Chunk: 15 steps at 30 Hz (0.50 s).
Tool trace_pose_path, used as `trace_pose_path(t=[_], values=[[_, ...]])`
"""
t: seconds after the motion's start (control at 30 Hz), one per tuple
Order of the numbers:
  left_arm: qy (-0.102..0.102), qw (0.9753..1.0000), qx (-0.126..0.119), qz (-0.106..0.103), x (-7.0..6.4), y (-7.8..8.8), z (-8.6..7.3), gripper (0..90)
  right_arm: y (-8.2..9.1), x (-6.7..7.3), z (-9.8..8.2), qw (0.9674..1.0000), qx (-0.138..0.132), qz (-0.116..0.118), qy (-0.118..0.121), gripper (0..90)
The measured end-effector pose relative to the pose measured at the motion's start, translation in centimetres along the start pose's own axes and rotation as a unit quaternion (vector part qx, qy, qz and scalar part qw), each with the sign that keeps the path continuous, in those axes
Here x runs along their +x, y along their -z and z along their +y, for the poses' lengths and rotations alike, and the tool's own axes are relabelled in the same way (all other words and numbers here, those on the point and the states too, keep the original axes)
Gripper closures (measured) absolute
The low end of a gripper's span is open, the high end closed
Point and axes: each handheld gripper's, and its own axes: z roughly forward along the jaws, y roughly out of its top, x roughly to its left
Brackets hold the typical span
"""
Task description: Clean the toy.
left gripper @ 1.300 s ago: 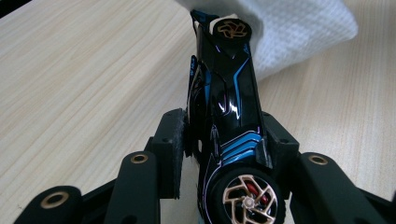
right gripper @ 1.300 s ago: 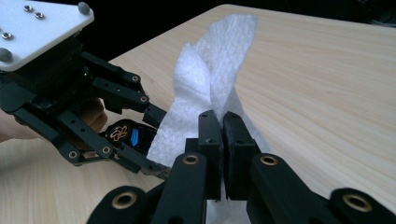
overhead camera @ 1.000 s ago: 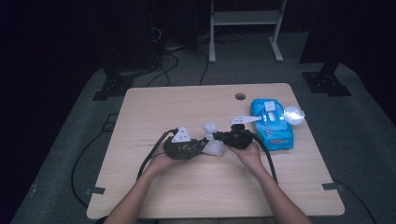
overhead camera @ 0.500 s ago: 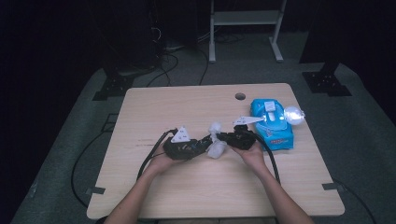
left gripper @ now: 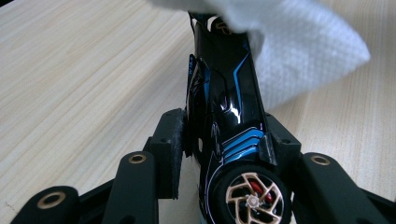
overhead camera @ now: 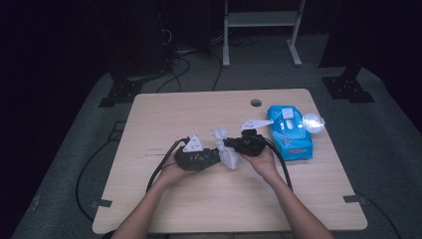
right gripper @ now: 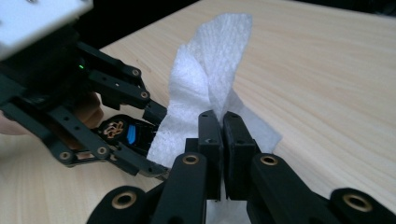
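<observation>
pale wood tabletop (overhead camera: pixel 164 199), dark room | left tongs (overhead camera: pixel 215 155) clenched on black-blue toy car (left gripper: pixel 226 116), frame centre | right tongs (right gripper: pixel 222 122) pinching white wipe (right gripper: pixel 205 88) against car | blue wipe pack (overhead camera: pixel 289 132) right

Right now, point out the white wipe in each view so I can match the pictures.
High view: the white wipe sits mid-table between the two tools, left of the blue wipes pack.
Left gripper view: it drapes across the top right, over the far end of the black toy car.
Right gripper view: it stands centre frame, pinched in the right tool.
Shared landmark: the light wooden table.
</observation>
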Motion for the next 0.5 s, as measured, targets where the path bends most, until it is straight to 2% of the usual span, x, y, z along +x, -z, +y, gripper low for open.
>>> trace_pose_path(t=[0.1,0.17,0.3,0.5], values=[[-0.002,1.0000,0.004,-0.002,0.1,0.1,0.0,55.8,-0.8,-0.4,-0.4,0.9999,0.007,0.000,-0.011,86.5],[0.001,1.0000,0.005,-0.007,0.1,0.0,-0.1,54.9,-0.8,-0.6,-0.7,0.9997,0.001,0.006,-0.022,86.5],[0.016,0.9998,-0.004,-0.015,0.2,0.2,0.0,49.3,-0.8,-0.4,-0.8,0.9999,0.003,0.001,-0.012,86.5],[0.042,0.9986,-0.021,-0.024,0.7,1.2,0.3,44.8,-0.8,-0.4,-0.8,0.9999,0.004,0.001,-0.010,86.5]])
